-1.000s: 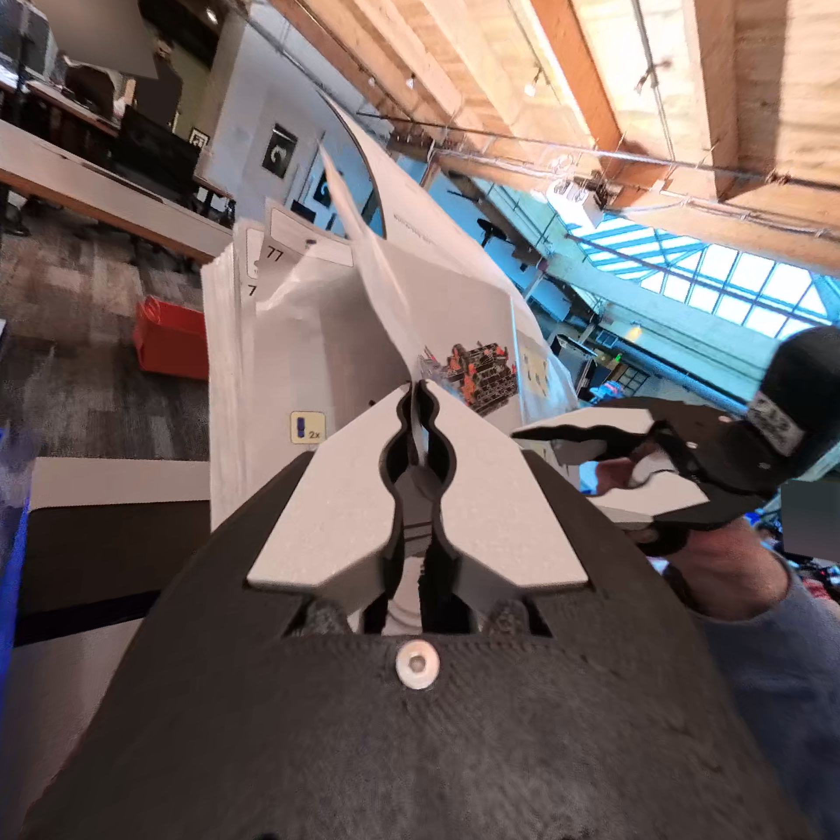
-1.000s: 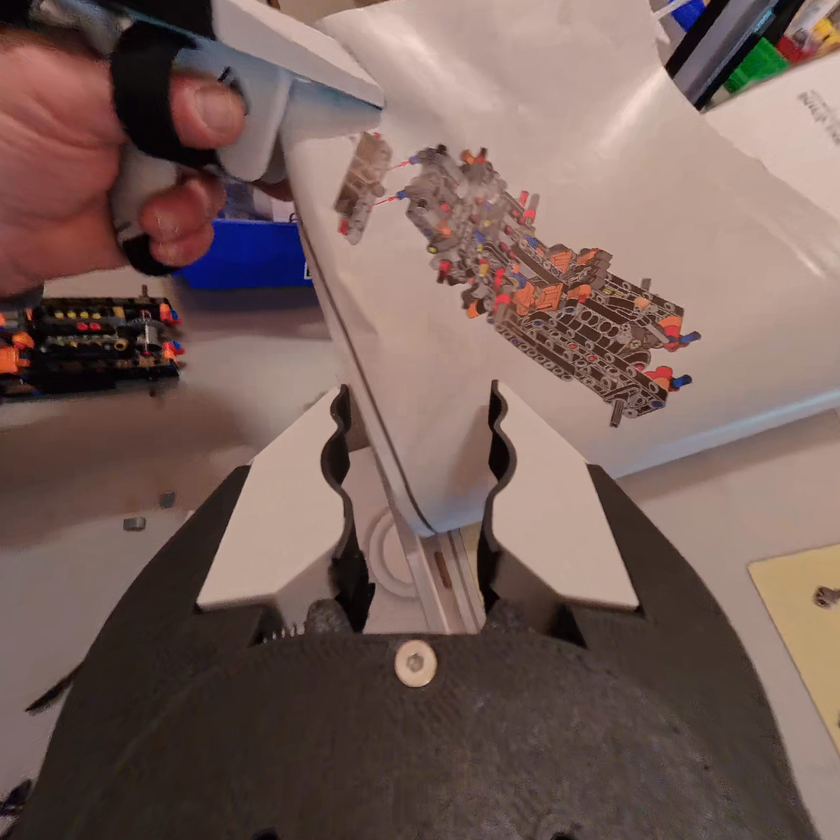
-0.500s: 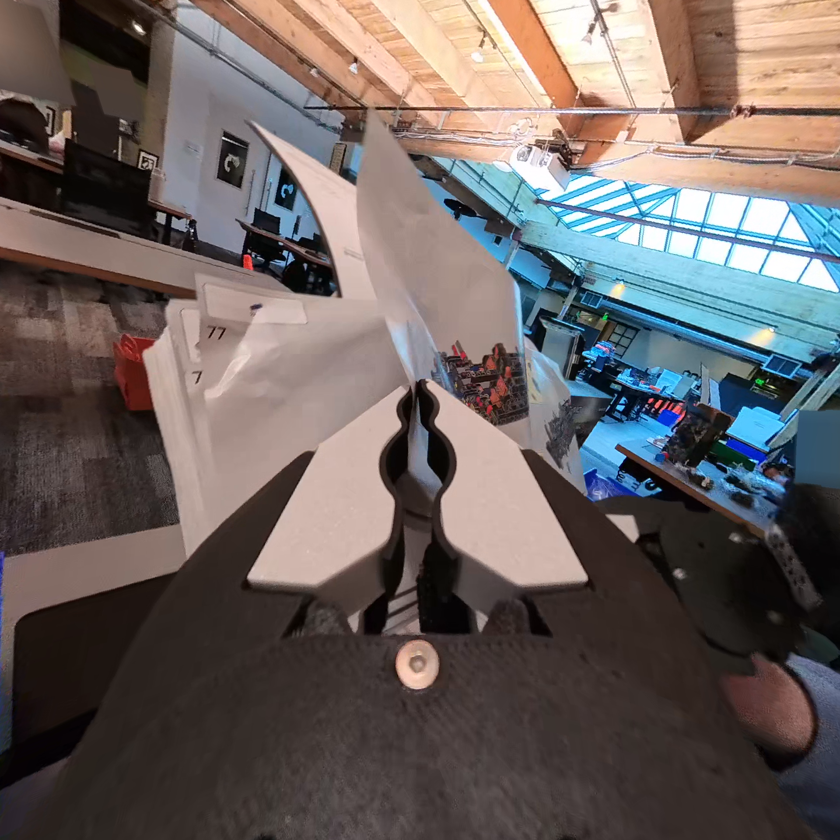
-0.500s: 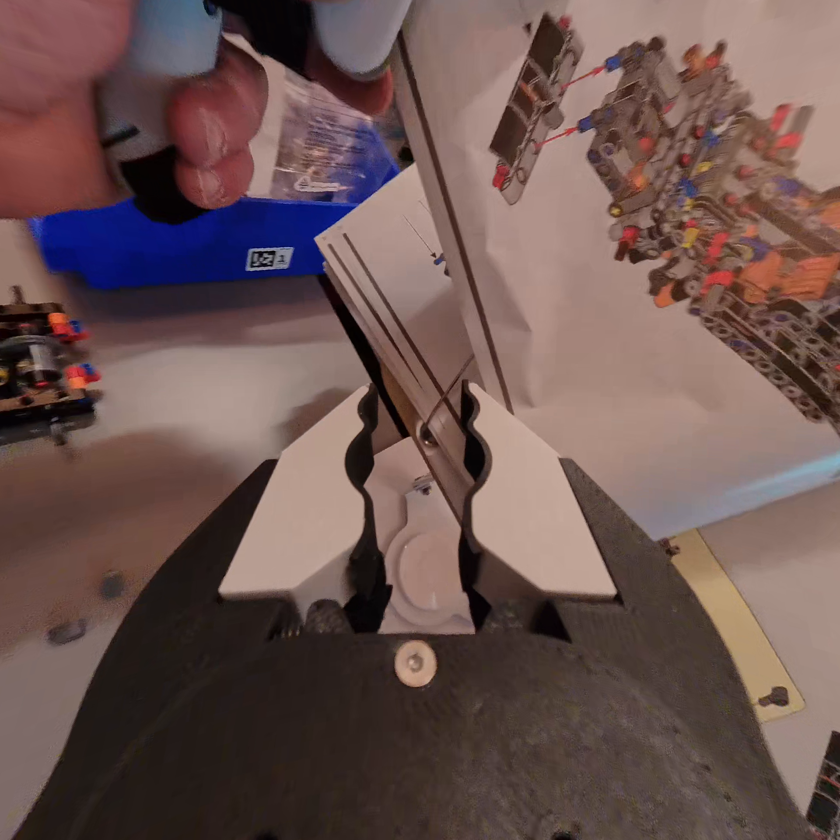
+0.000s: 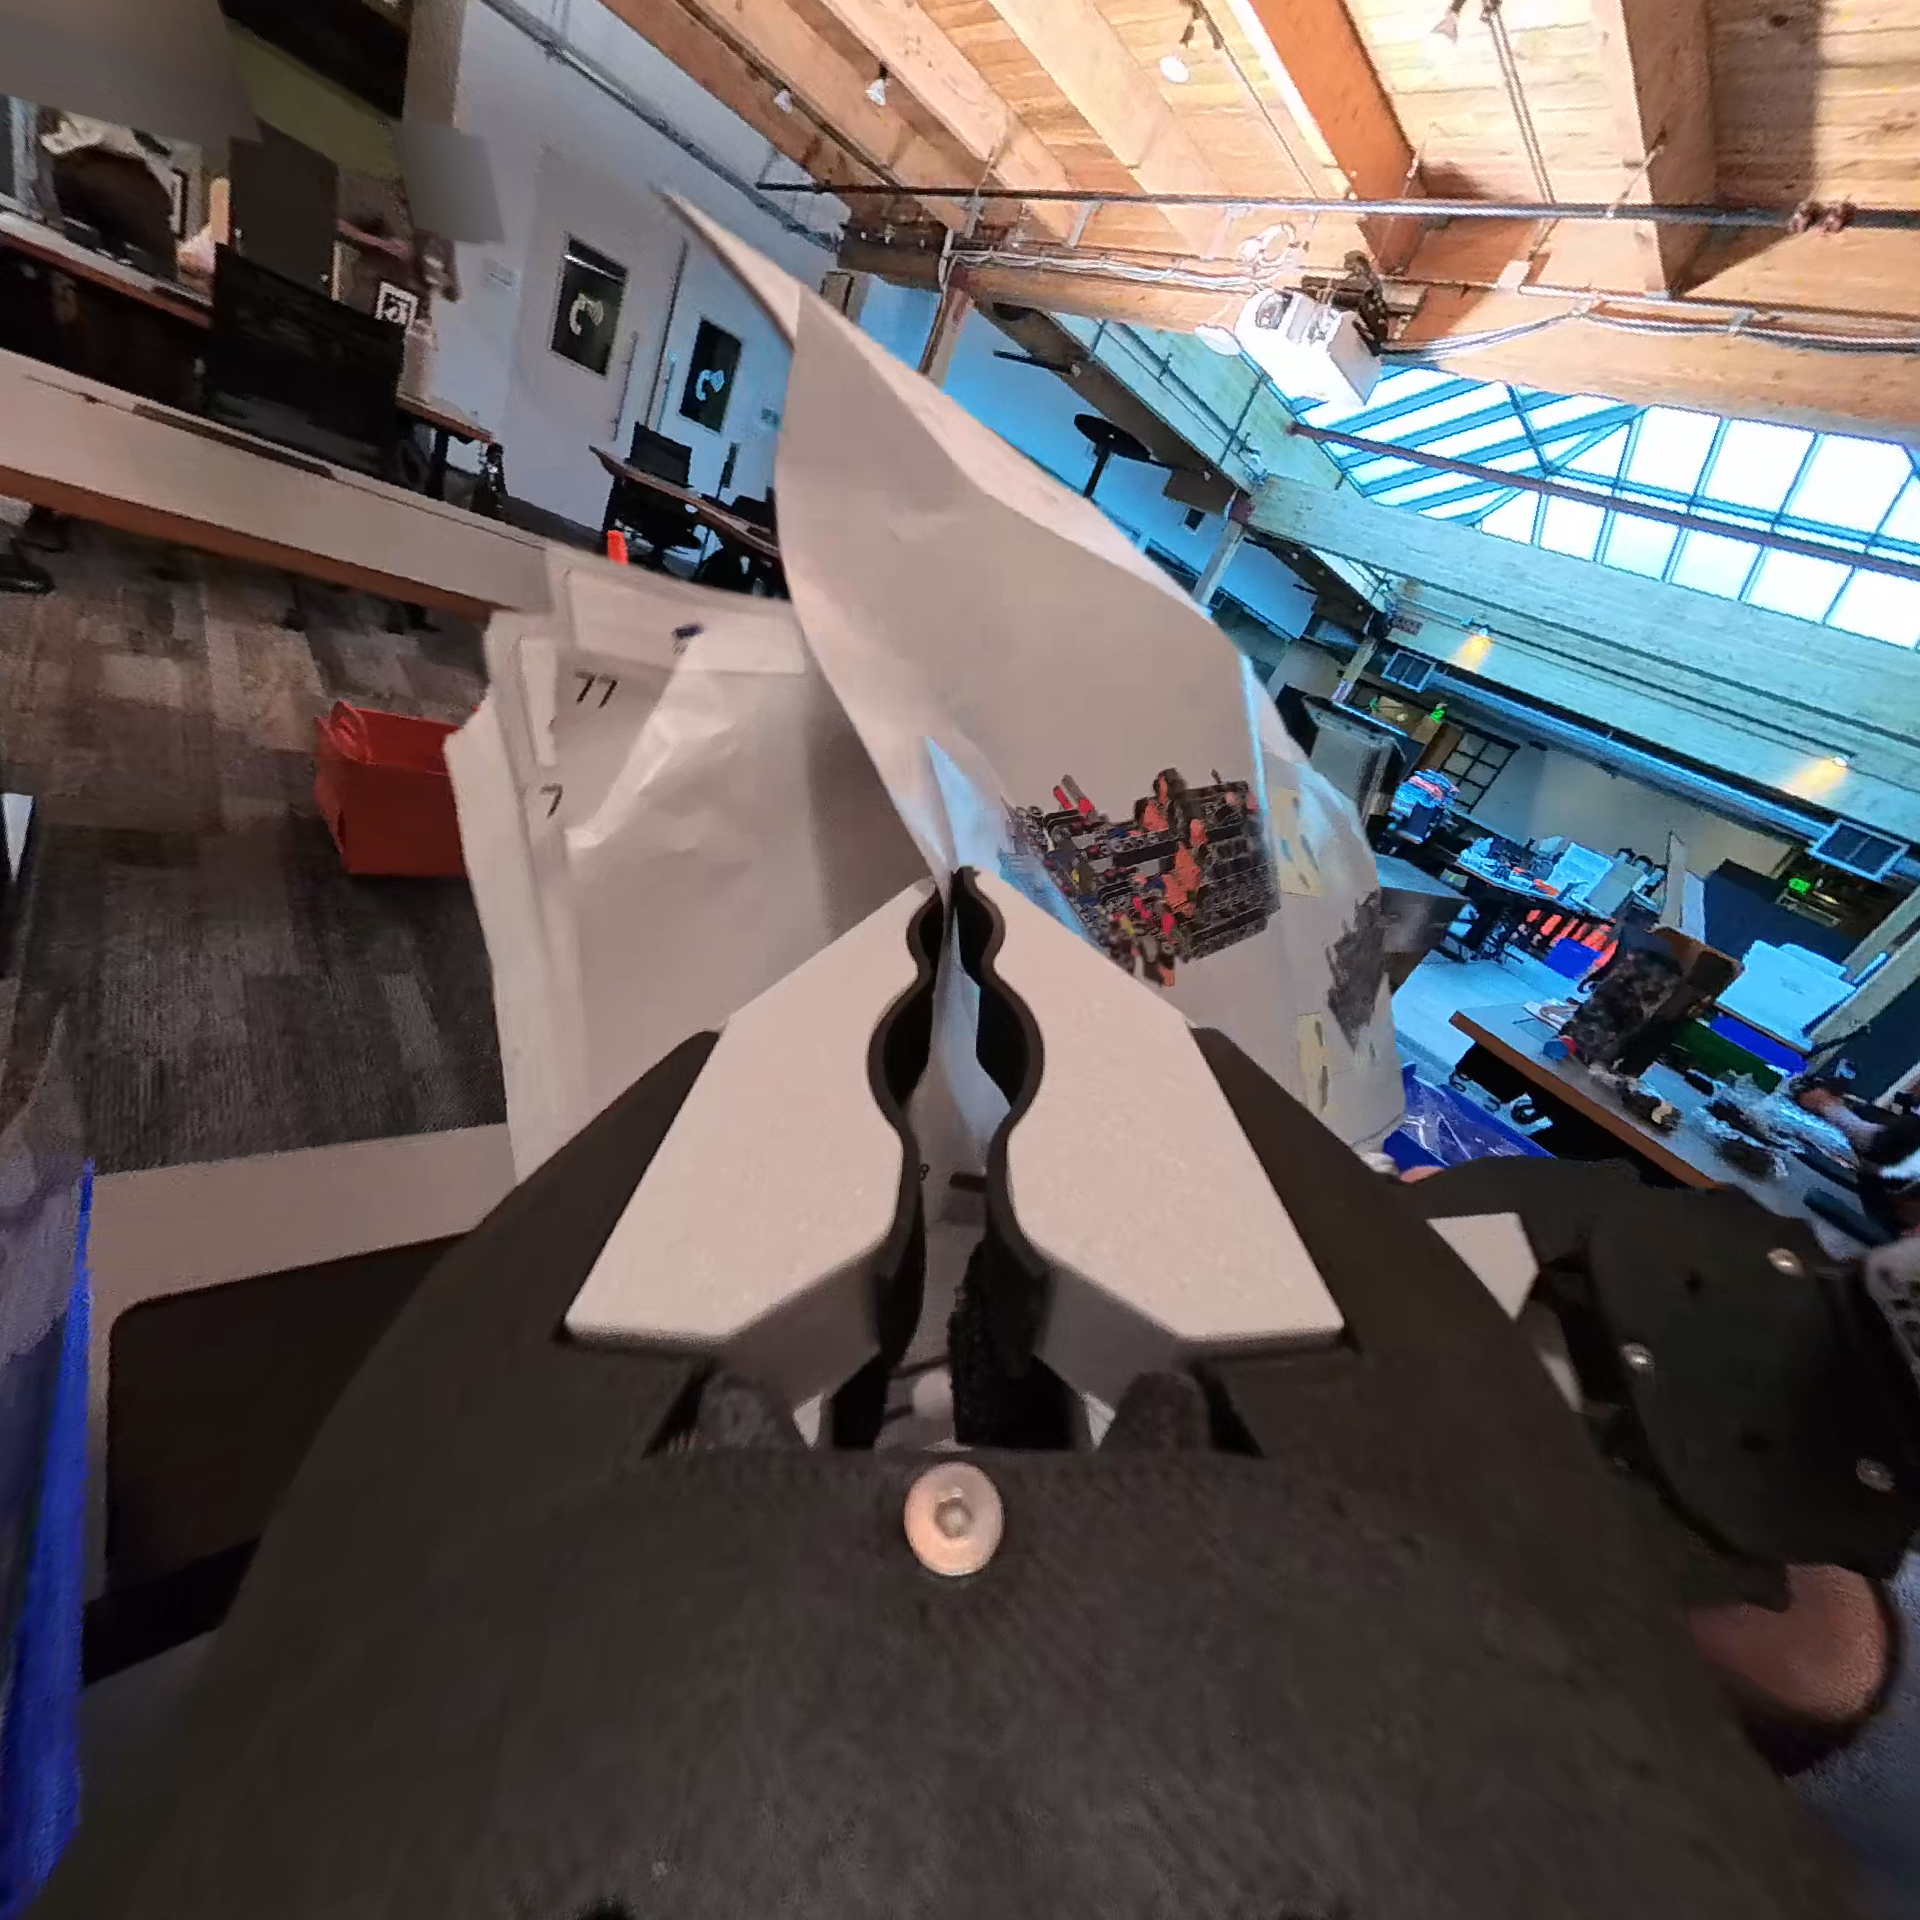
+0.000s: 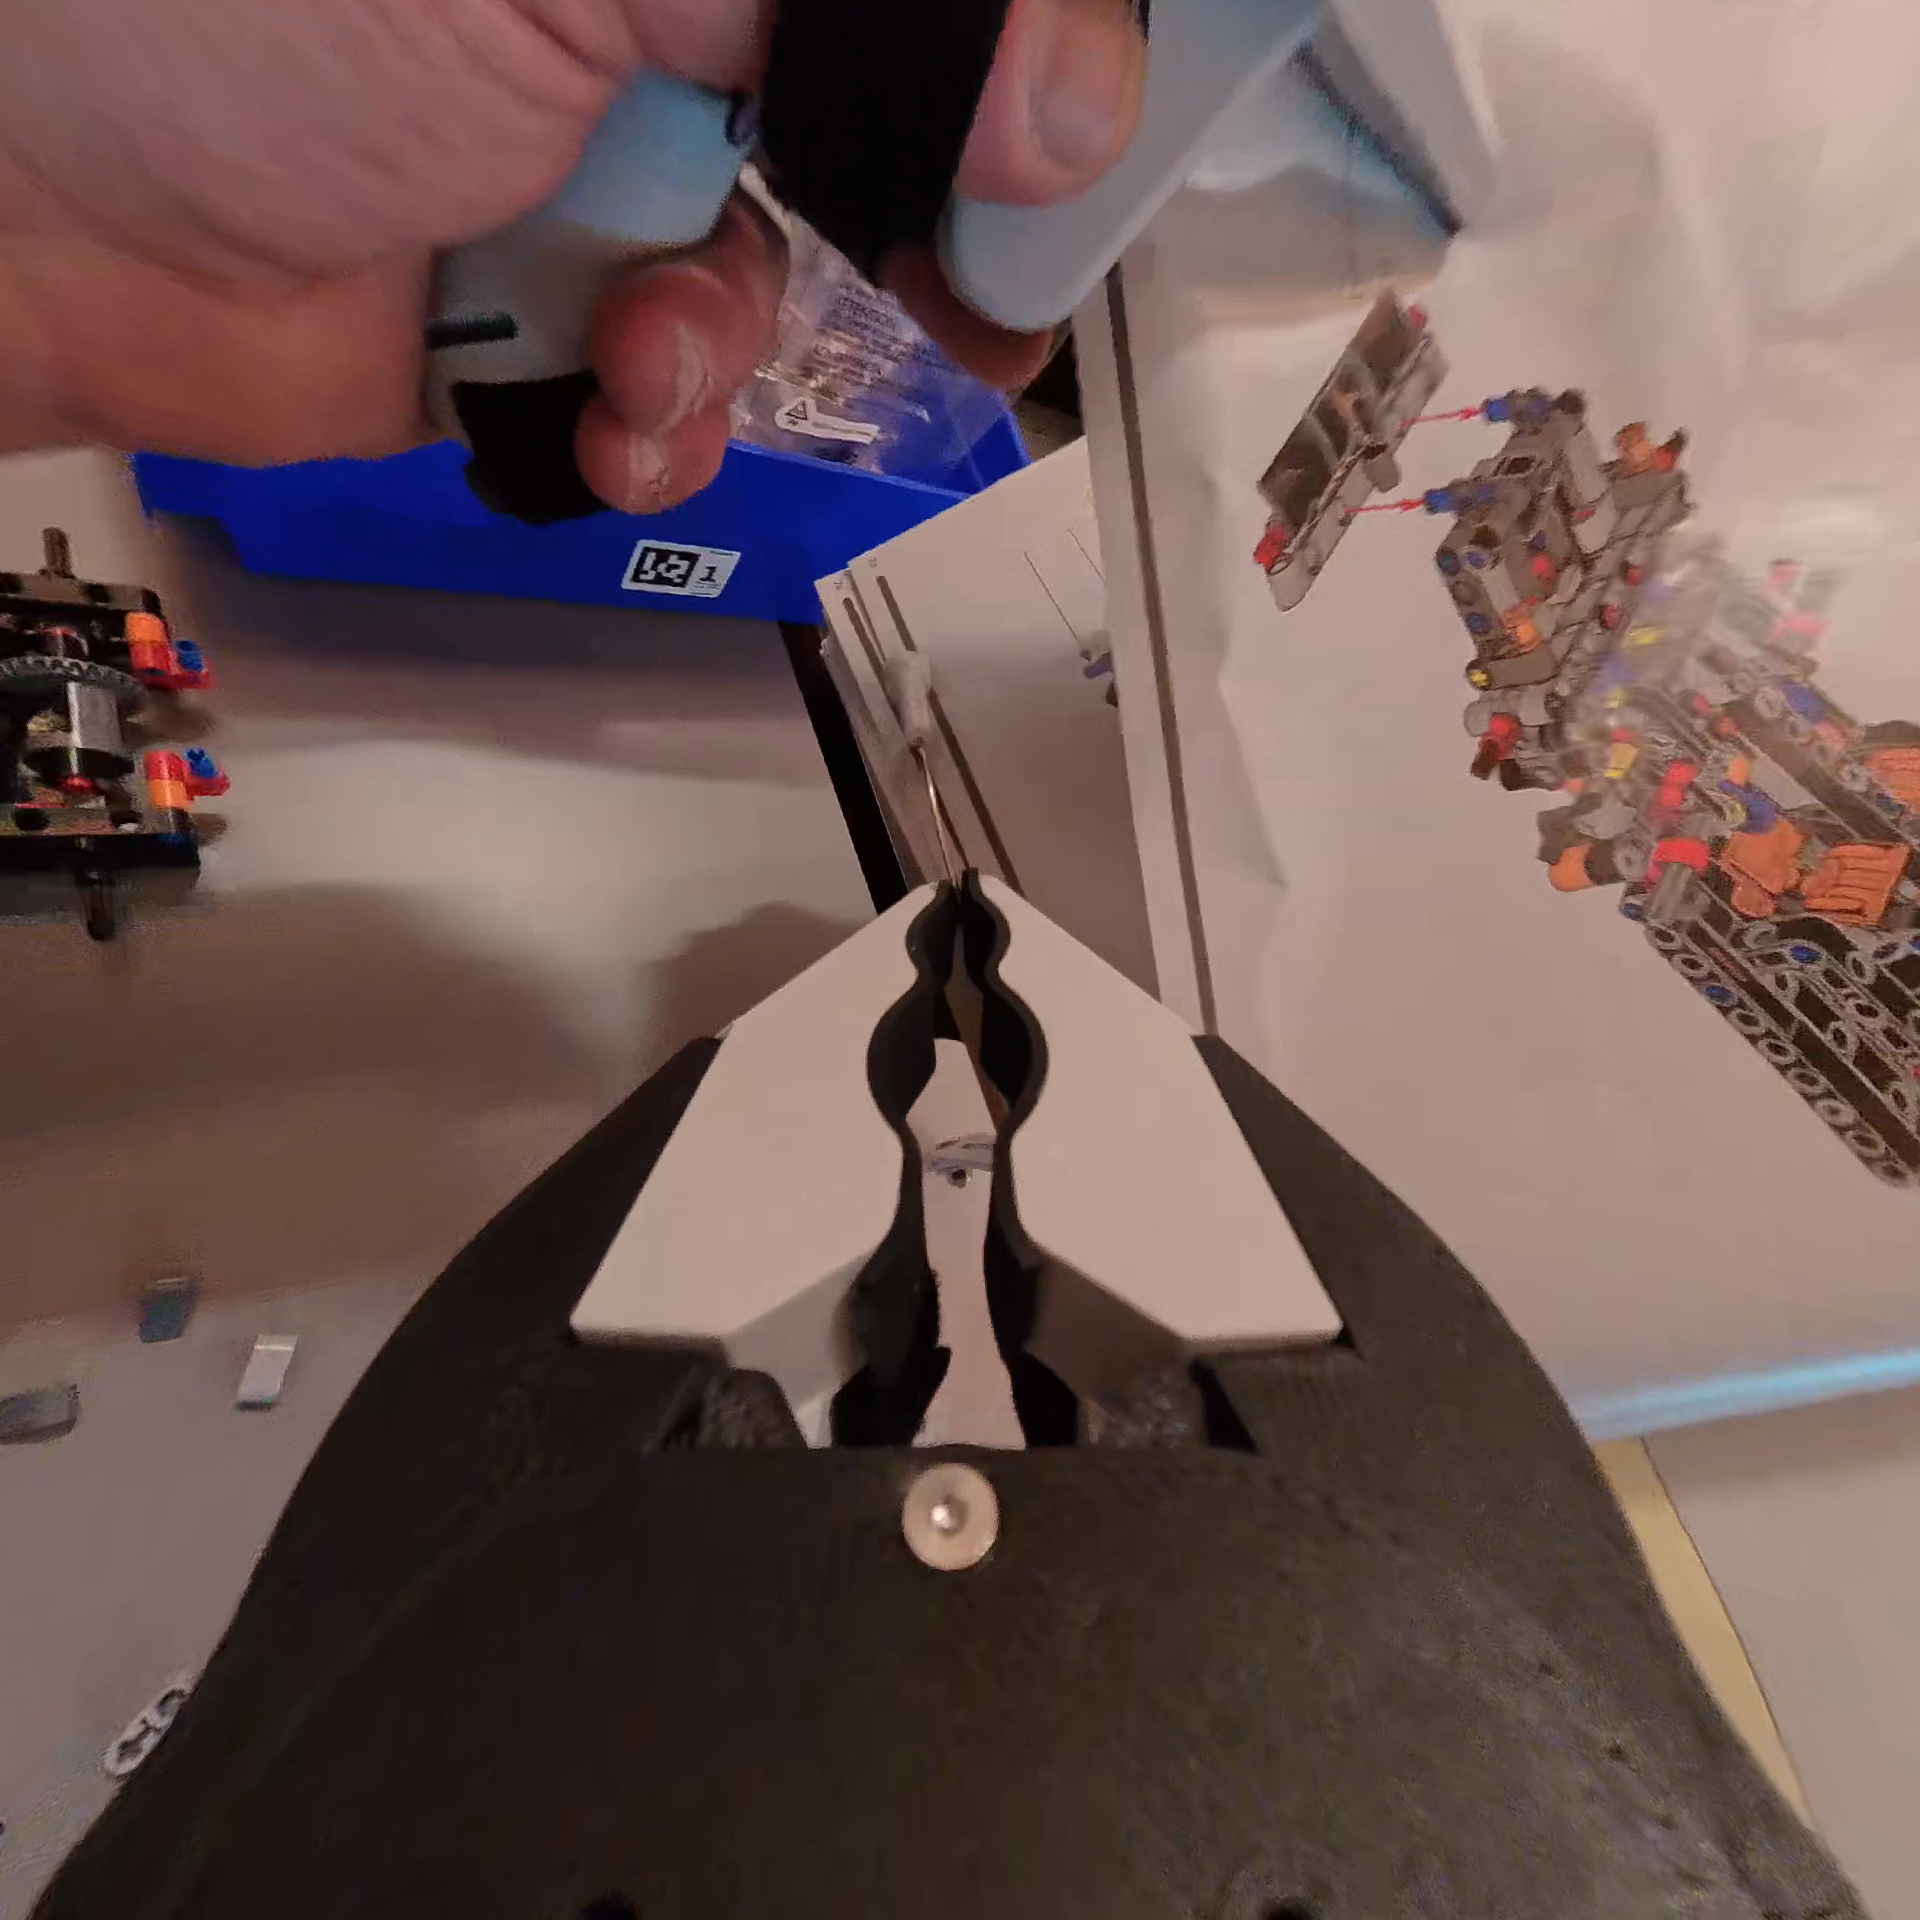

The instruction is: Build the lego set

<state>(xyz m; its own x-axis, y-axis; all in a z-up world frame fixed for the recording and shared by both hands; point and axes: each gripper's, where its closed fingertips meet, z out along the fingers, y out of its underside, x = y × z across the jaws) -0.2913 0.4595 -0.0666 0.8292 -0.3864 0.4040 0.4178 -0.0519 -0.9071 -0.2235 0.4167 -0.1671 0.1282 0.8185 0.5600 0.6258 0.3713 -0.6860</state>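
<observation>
The left gripper [image 5: 956, 899] is closed on a page [image 5: 966, 582] of the instruction booklet [image 5: 644, 831], the sheet pinched between its tips and curling up and away to the far side. The rest of the booklet stands fanned behind it, its page edges to the left. Seen from the left wrist, the right gripper [image 5: 1662, 1320] sits low at the right edge, close beside the left one, with a hand [image 5: 1797, 1652] under it.

The right gripper [image 6: 958, 894] is closed too, its tips meeting on a thin edge of the booklet's [image 6: 977, 665] lower pages; how many sheets it has I cannot tell. Just right of it the lifted page [image 6: 1455, 935] hangs as a broad curtain with a printed picture of the model, filling the right side of that view. Above, the person's left hand [image 6: 312, 208] grips the left gripper's handle, very near the right gripper's tips.

On the table [image 6: 468, 1039], the partly built lego model [image 6: 94, 748] lies at the far left edge, well apart from the booklet. A blue bin [image 6: 468, 540] with a clear bag [image 6: 852, 374] in it stands beyond, against the booklet's left edge. A few small loose pieces [image 6: 166, 1309] lie near left. The stretch of table between model and booklet is bare. A yellow sheet's [image 6: 1704, 1621] edge shows near right.
</observation>
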